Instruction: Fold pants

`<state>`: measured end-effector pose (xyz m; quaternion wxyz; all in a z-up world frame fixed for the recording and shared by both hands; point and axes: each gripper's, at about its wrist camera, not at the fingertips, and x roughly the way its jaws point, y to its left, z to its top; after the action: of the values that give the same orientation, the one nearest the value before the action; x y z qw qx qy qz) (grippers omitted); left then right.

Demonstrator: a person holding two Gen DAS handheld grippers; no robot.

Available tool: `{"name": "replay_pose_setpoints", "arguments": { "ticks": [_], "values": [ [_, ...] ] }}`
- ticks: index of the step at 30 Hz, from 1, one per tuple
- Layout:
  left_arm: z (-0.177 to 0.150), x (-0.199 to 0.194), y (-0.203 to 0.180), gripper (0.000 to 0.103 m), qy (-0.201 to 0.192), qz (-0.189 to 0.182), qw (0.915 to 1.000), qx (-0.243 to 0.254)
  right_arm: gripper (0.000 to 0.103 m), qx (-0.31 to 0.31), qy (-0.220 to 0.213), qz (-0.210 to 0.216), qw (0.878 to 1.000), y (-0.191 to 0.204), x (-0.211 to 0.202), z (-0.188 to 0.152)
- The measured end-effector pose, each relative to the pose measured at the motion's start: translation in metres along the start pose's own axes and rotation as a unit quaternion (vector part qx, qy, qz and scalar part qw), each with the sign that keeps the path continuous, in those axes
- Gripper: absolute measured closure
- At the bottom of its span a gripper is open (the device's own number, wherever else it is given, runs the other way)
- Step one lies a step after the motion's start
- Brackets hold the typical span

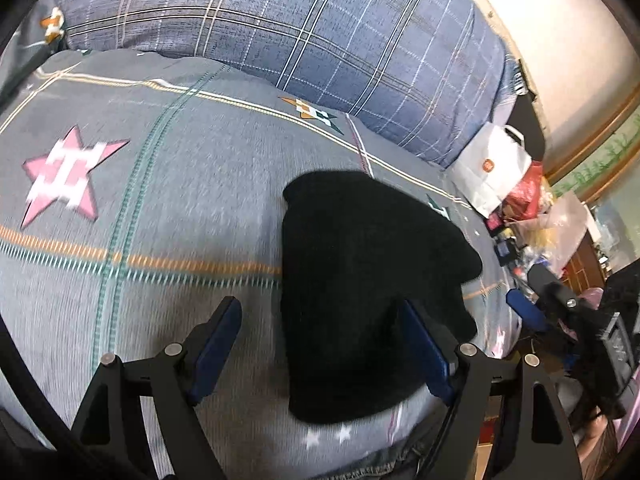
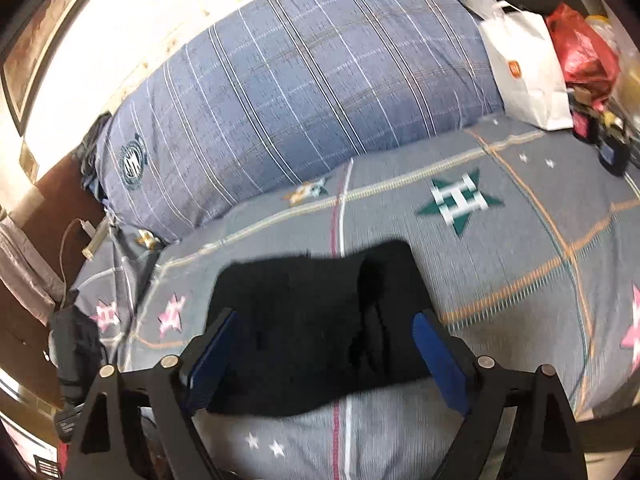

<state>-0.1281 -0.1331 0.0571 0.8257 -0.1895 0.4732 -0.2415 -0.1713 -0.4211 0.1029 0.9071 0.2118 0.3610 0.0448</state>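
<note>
Open tongs (image 2: 324, 356) above star-patterned bedsheet (image 2: 520, 264)

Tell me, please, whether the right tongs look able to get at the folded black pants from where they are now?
Probably yes. The right tongs stand open with the black pants lying flat on the bedsheet straight ahead between the blue fingers; nothing lies in between.
</note>
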Motion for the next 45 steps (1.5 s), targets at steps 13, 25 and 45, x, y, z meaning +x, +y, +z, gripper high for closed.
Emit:
{"name": "replay_pose_setpoints", "arguments": {
  "ticks": [13,25,45],
  "values": [
    [0.005,0.037,-0.008,0.022,0.040,0.003,0.9992,-0.004,0.089,-0.013,0.092,-0.065,0.994,-0.001,0.105,0.041],
    [0.014,0.022,0.008,0.022,0.045,-0.028,0.9983,-0.025,0.000,0.114,0.042,0.051,0.991,-0.076,0.034,0.012],
    [0.002,-0.072,0.011,0.067,-0.026,-0.039,0.9989,-0.009,0.067,0.103,0.070,0.123,0.985,0.004,0.015,-0.026]
  ]
}}
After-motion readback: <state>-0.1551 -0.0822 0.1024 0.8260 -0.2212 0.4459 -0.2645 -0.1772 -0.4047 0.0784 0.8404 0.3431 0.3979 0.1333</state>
